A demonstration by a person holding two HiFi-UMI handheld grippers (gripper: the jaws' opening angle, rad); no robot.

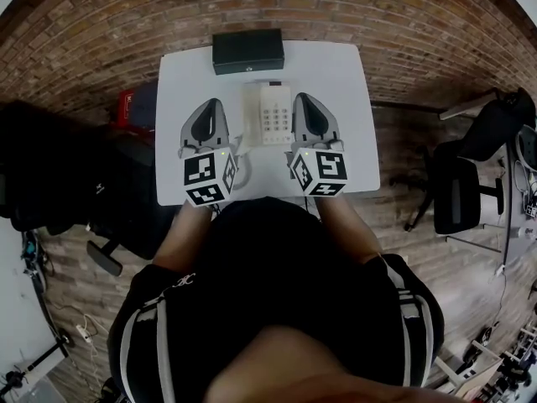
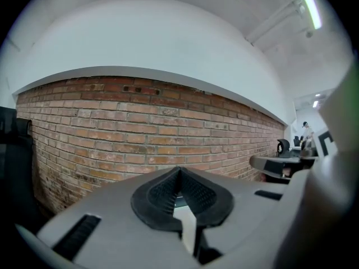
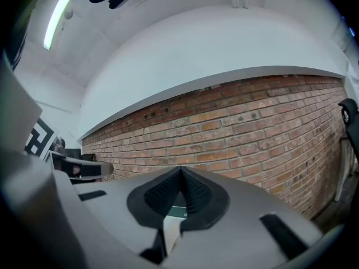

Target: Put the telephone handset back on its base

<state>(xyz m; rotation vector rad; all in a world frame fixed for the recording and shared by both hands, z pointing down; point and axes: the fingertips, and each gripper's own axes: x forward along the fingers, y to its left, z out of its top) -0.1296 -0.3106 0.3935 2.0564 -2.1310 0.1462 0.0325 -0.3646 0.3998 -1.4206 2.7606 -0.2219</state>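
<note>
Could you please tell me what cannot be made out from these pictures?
Handset: head view, too small and pale against the telephone base to tell if seated.
Cord: head view, partly covered by the left gripper.
Table: both gripper views show only shut jaws and brick wall.
Black box: head view, too small to identify.

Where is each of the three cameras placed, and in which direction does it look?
Head view: on the person's head, looking steeply down at the white table and telephone; shows forearms, left tool, right tool.
Left gripper view: on the left tool, looking along its shut jaws at the brick wall; right tool at right edge.
Right gripper view: on the right tool, along its shut jaws; left tool at left edge.
Shared: both gripper views face that wall.
</note>
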